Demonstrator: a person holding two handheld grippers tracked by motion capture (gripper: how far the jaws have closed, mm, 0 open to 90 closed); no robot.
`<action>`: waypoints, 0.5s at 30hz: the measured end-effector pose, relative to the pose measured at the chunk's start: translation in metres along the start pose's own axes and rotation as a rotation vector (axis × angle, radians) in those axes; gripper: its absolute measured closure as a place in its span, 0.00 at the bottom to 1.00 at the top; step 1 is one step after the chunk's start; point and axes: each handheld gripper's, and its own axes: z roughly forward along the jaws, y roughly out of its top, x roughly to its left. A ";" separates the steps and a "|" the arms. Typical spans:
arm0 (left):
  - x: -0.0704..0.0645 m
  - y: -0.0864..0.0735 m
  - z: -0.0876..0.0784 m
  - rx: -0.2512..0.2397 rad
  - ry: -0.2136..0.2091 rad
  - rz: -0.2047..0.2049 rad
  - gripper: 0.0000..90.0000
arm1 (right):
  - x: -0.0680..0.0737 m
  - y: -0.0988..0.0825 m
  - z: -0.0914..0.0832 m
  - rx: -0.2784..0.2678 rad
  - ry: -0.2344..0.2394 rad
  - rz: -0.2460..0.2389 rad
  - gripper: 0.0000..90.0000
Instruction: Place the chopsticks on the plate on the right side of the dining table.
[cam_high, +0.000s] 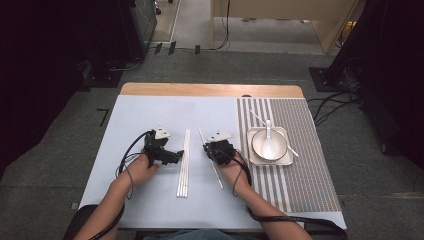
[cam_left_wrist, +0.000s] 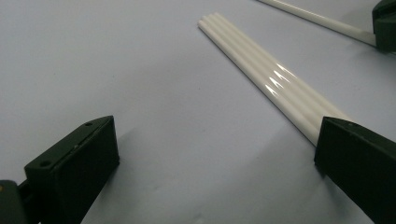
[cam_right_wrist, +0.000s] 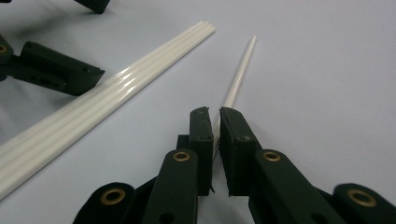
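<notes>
A row of white chopsticks (cam_high: 184, 162) lies side by side on the pale blue mat (cam_high: 150, 115) between my two grippers. My left gripper (cam_high: 172, 155) rests just left of them, open wide, with one jaw over the near end of the row (cam_left_wrist: 266, 74). A single white chopstick (cam_high: 202, 136) lies slanted to the right of the row. My right gripper (cam_high: 209, 149) is shut on it. In the right gripper view the pads (cam_right_wrist: 203, 126) pinch the stick (cam_right_wrist: 238, 77), and its tapered tip points away from me.
On a striped placemat (cam_high: 300, 125) at the right, a square plate (cam_high: 252, 159) carries a white bowl (cam_high: 257, 142) with a spoon (cam_high: 268, 140) in it. A thin white stick (cam_high: 255, 116) lies slanted by the bowl. The table's wooden edge (cam_high: 210, 90) runs along the back.
</notes>
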 end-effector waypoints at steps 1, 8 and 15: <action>0.000 0.000 0.000 0.000 0.000 0.000 0.00 | -0.001 0.000 0.001 -0.002 -0.005 -0.001 0.93; 0.000 0.000 0.000 0.000 0.000 0.000 0.00 | -0.011 0.005 0.006 -0.003 -0.015 0.034 0.91; 0.000 0.000 0.000 -0.001 0.000 -0.001 0.00 | -0.010 0.004 -0.003 -0.028 -0.018 0.045 0.85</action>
